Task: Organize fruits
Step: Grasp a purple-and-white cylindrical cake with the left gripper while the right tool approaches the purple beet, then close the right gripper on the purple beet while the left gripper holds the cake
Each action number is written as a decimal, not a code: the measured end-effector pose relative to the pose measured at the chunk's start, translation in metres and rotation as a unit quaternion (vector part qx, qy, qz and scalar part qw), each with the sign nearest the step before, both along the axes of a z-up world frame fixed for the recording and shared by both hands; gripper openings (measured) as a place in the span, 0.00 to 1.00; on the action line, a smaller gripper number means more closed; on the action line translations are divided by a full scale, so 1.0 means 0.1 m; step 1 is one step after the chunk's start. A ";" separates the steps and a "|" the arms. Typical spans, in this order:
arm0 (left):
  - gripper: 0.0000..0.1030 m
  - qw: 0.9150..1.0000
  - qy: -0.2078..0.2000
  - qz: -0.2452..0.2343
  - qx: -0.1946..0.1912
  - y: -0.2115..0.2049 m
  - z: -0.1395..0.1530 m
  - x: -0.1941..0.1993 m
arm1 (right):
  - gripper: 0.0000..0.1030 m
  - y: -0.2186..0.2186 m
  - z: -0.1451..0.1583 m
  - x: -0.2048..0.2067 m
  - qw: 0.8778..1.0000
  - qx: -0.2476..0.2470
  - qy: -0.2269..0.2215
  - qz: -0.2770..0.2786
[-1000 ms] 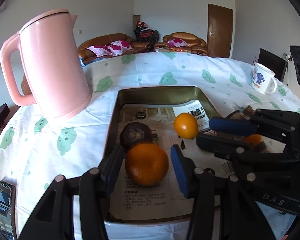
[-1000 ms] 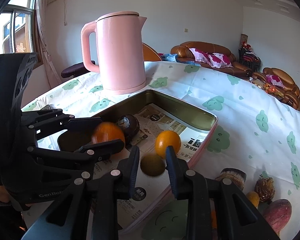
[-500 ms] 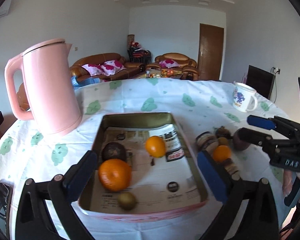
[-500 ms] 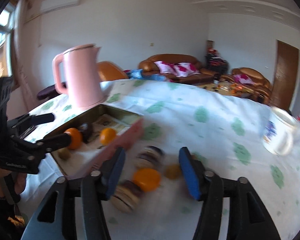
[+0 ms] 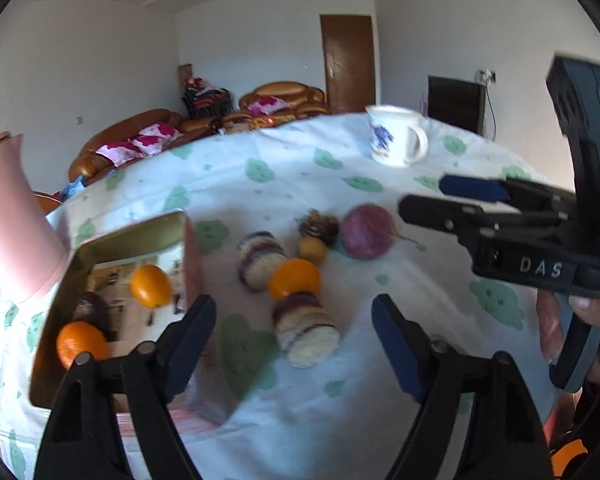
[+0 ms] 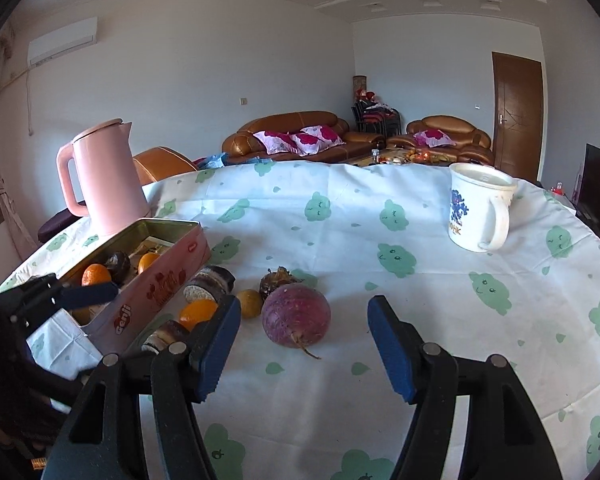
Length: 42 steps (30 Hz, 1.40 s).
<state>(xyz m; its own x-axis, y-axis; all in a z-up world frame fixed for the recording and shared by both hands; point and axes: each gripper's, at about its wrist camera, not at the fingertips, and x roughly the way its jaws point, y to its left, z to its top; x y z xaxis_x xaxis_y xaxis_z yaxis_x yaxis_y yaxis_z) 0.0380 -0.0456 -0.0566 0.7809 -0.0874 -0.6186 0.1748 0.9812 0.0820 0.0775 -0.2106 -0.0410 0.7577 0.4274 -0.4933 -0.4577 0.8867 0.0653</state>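
Note:
The pink tin (image 5: 112, 236) (image 6: 168, 276) holds two oranges (image 5: 150, 286) (image 5: 80, 344) and a dark fruit (image 5: 90, 308). Loose on the cloth to its right lie an orange (image 5: 294, 278), two striped rolls (image 5: 260, 260), a small yellow fruit (image 5: 312, 250) and a round purple fruit (image 6: 296, 314). My left gripper (image 5: 292, 316) hovers over the nearer striped roll (image 5: 306, 330), its jaws closing but well apart from it. My right gripper (image 6: 303, 312) points at the purple fruit with jaws opening and nothing touching the pads.
A pink kettle (image 6: 104, 184) stands behind the tin. A white mug (image 6: 478, 208) sits at the far right of the table. A brown spiky fruit (image 6: 278, 278) lies behind the purple one. The cloth (image 6: 440, 300) to the right of the pile is bare.
Both grippers let go of their fruit in the tin, an orange and a small brown one, opened, and swung right to the loose pile on the cloth.

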 end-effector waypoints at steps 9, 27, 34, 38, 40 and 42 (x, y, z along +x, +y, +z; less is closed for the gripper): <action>0.63 0.997 0.072 -0.008 0.006 -0.14 -0.18 0.21 | 0.66 -0.07 -0.02 0.02 1.000 0.016 0.007 -0.014; 0.43 0.998 0.061 -0.018 0.019 -0.14 -0.17 0.20 | 0.72 -0.07 -0.05 0.05 0.999 0.012 0.018 -0.024; 0.43 1.000 0.026 0.000 -0.008 0.00 0.02 0.23 | 0.72 -0.07 -0.06 0.08 0.999 0.013 0.024 -0.019; 0.43 0.999 0.004 0.020 -0.026 0.10 0.10 0.31 | 0.72 -0.01 -0.08 0.14 0.999 0.004 0.038 -0.011; 0.43 0.999 -0.002 0.027 -0.027 0.11 0.11 0.35 | 0.72 0.03 -0.08 0.19 0.999 -0.001 0.041 -0.011; 0.43 0.999 -0.004 0.032 -0.029 0.13 0.11 0.41 | 0.72 0.08 -0.10 0.26 0.999 -0.007 0.052 -0.007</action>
